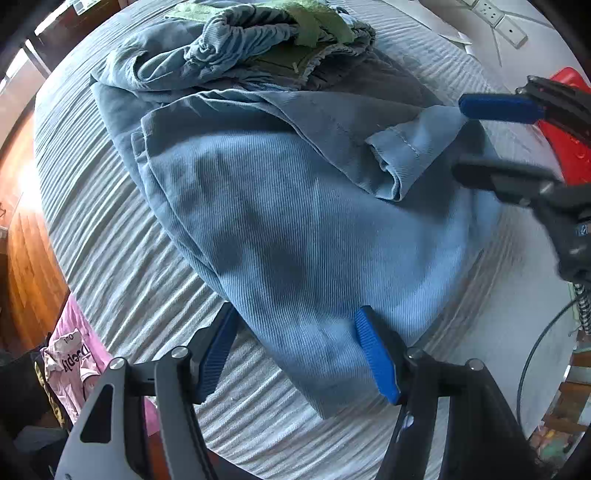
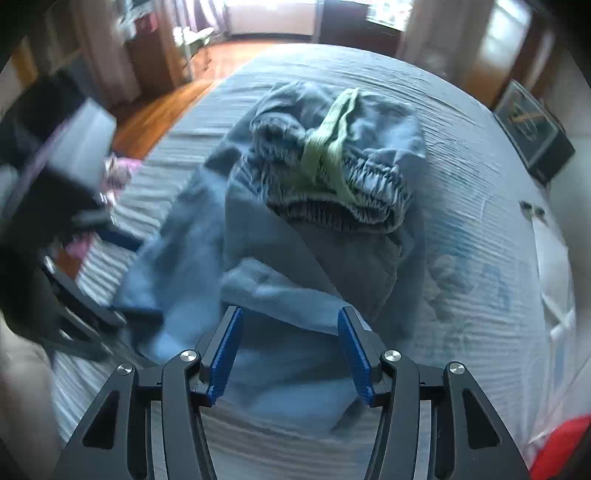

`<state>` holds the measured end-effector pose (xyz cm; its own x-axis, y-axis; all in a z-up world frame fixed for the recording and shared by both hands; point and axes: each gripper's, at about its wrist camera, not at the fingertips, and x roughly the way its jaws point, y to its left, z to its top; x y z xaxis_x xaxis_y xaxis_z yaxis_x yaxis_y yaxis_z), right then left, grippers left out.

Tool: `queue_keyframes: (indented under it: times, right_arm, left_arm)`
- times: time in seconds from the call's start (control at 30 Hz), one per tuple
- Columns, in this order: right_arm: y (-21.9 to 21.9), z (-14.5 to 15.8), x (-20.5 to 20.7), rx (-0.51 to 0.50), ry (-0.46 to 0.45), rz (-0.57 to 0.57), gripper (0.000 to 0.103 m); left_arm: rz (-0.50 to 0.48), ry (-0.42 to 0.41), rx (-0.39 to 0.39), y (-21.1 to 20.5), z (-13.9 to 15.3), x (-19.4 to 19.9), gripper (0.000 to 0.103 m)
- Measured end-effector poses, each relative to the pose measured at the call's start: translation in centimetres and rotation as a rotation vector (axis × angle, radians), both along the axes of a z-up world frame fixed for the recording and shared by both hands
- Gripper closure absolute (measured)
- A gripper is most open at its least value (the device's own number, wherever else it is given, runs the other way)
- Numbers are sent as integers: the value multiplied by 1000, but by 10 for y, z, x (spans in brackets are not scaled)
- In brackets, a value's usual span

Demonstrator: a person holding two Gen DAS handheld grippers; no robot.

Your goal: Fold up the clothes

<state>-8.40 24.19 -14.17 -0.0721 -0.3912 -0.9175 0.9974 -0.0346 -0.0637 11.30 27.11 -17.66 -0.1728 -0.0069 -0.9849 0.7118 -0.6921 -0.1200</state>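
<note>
Light blue trousers lie folded over on the bed, with a gathered waistband and green drawstring at the far end. A leg hem is doubled back on top. My left gripper is open, its fingers straddling the near cloth edge. My right gripper comes in from the right, open, right by the hem. In the right wrist view the right gripper is open over the blue cloth; the waistband lies beyond. The left gripper is a dark blur at left.
The bed has a grey ribbed cover. A pink garment hangs off its left edge above a wooden floor. A red object lies at right. A power strip sits at the far right.
</note>
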Motion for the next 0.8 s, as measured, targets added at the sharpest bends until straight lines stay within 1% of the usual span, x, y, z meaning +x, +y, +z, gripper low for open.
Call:
queue_keyframes:
  times: [0.07, 0.1, 0.13, 0.17, 0.2, 0.23, 0.27, 0.3, 0.33, 0.37, 0.4, 0.47, 0.5, 0.53, 0.57, 0.6, 0.67, 0.73, 0.8]
  right_arm:
    - [-1, -9, -3, -2, 39, 18, 51]
    - [-2, -12, -8, -7, 32, 12, 55]
    - [-5, -15, -16, -12, 4, -16, 84]
    - [-8, -15, -28, -28, -49, -65, 101]
    - [-9, -14, -43, -65, -97, -137, 101]
    - [-7, -12, -69, -127, -145, -271, 101]
    - [-4, -12, -87, -159, -181, -370, 100]
    - [1, -15, -107, -181, -239, -474, 99]
    - [7, -21, -126, -171, -301, -565, 99]
    - [11, -23, -132, -164, -312, -597, 99]
    - [16, -21, -133, -168, -321, -599, 99]
    - [27, -17, -132, -176, -357, -593, 88]
    - [35, -12, -129, -184, -384, -584, 87]
    - [41, -7, -126, -191, -387, -575, 86]
    - [46, -3, -123, -197, -389, -566, 83]
    - [51, 0, -118, -195, -383, -557, 81]
    - [61, 6, -106, -187, -366, -533, 69]
    - [69, 3, -94, -161, -352, -510, 61]
    - [79, -2, -83, -125, -345, -481, 60]
  left_arm:
    - [1, -9, -2, 1, 0, -2, 38]
    - [0, -14, -4, 2, -1, -5, 38]
    - [0, -19, -5, 3, -1, -7, 38]
    - [1, -23, -6, 4, -1, -8, 38]
    - [1, -25, -7, 5, -1, -8, 38]
    - [1, -28, -7, 5, -1, -8, 38]
    - [0, -31, -8, 6, -2, -8, 38]
    - [0, -33, -7, 6, -2, -8, 38]
    - [2, -34, -2, 6, -2, -8, 38]
    - [4, -34, 5, 5, -1, -7, 38]
    - [12, -32, 15, 4, -1, -6, 38]
    - [31, -8, 21, 0, 7, -2, 38]
    - [39, 7, 15, -2, 12, 0, 38]
    - [49, 26, 3, -5, 20, 2, 38]
    - [59, 42, -7, -8, 26, 4, 38]
    - [69, 55, -15, -9, 29, -7, 38]
    - [89, 74, -24, -7, 33, -19, 37]
    - [97, 77, -20, -1, 32, -5, 29]
    - [82, 75, -5, -6, 26, 13, 28]
